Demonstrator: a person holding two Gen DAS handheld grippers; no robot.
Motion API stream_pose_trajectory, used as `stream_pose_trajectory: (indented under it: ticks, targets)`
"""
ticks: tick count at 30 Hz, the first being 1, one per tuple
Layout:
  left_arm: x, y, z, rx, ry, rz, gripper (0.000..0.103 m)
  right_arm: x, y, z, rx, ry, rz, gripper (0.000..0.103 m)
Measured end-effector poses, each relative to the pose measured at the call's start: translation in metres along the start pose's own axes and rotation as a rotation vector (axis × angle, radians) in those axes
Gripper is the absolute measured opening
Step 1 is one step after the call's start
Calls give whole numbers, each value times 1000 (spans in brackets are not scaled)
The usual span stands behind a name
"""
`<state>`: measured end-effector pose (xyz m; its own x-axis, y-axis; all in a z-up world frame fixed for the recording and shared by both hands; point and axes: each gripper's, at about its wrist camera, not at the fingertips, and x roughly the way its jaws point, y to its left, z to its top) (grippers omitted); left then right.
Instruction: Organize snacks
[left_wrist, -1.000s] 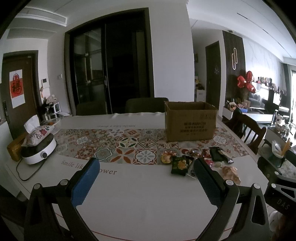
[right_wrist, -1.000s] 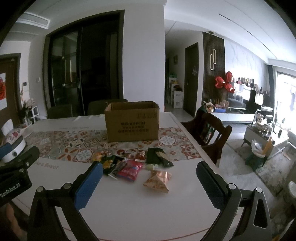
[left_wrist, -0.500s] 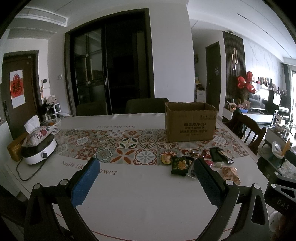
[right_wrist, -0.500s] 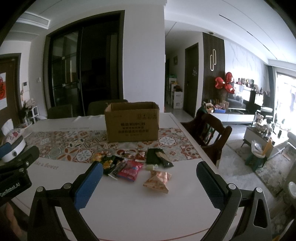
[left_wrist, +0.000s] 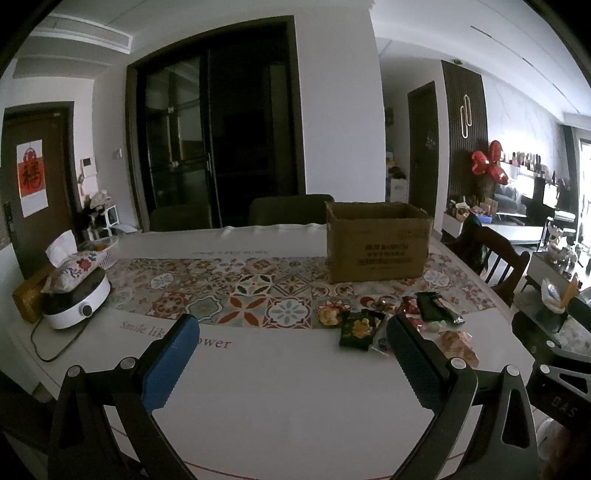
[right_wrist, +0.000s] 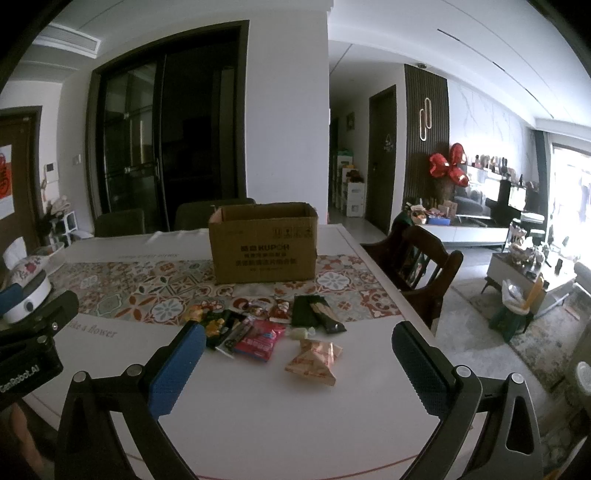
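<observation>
Several snack packets lie in a loose cluster on the white table: a peach triangular packet (right_wrist: 313, 361), a pink packet (right_wrist: 259, 339), a dark green packet (right_wrist: 308, 310) and a green packet with yellow print (left_wrist: 358, 328). Behind them stands an open cardboard box (right_wrist: 263, 243), also in the left wrist view (left_wrist: 377, 242). My right gripper (right_wrist: 297, 360) is open, hovering just short of the peach packet, holding nothing. My left gripper (left_wrist: 291, 350) is open over bare table, left of the snacks.
A patterned runner (left_wrist: 236, 291) crosses the table. A white cooker (left_wrist: 75, 299) with a floral tissue pouch on top sits at the left edge. Dark wooden chairs (right_wrist: 417, 266) stand at the table's right side, more chairs behind the box.
Both views have shifted only slightly; the snacks and the box have not moved and both grippers stay open.
</observation>
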<state>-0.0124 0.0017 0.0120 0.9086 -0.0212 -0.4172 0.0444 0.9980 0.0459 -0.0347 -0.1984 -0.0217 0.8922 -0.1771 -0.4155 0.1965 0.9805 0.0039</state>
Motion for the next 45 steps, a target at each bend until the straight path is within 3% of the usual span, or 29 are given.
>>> stream_pose_trajectory:
  ticks: [8,23,33,45]
  targets:
    - [27,-11,-3,51,38,-11,103,14,-5,-2,9,41,3,102]
    - [125,-42,-12,127,185,-107,96,109,-14,-22,62,204,-20,102]
    - [197,-63,-21,160,308,-163,79,169,-25,-36,142,350,-41,98]
    - [257,-79,-36,149,444,-227,71,213,-30,-47,215,476,-49,87]
